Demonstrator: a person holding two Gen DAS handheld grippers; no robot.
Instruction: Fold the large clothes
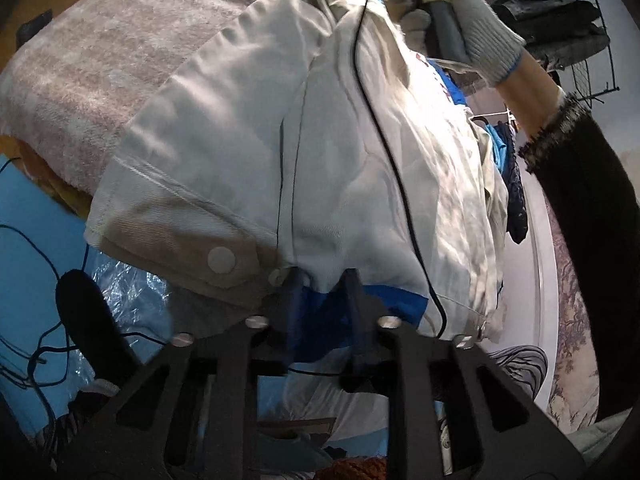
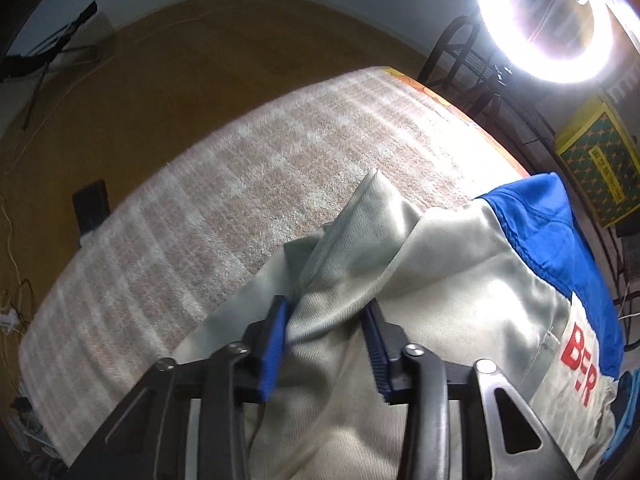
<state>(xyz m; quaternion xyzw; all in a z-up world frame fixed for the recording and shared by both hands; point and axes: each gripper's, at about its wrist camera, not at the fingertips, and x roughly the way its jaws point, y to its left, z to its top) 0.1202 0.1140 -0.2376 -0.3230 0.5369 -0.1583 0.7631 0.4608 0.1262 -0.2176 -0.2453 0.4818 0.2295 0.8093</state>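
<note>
While the pale grey-and-blue twill work jacket [image 1: 248, 152] lay on the pinkish checked blanket [image 2: 200, 200], the left gripper [image 1: 322, 280] pinched its hem at six o'clock. The right gripper [image 2: 328, 312], jaws part-open, clasped a bunched fold.

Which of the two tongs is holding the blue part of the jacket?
The left tongs: they pinch the jacket right at its blue hem panel. The right tongs have only a grey fold between them, the blue shoulder patch off to their side.

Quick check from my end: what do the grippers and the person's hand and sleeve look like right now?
Both grippers, left gripper and right gripper, have black slotted frames, silver screws and blue-padded fingers. The hand wears a grey knit glove with a blue-edged cuff; the sleeve is black. A thin black cable trails.
</note>
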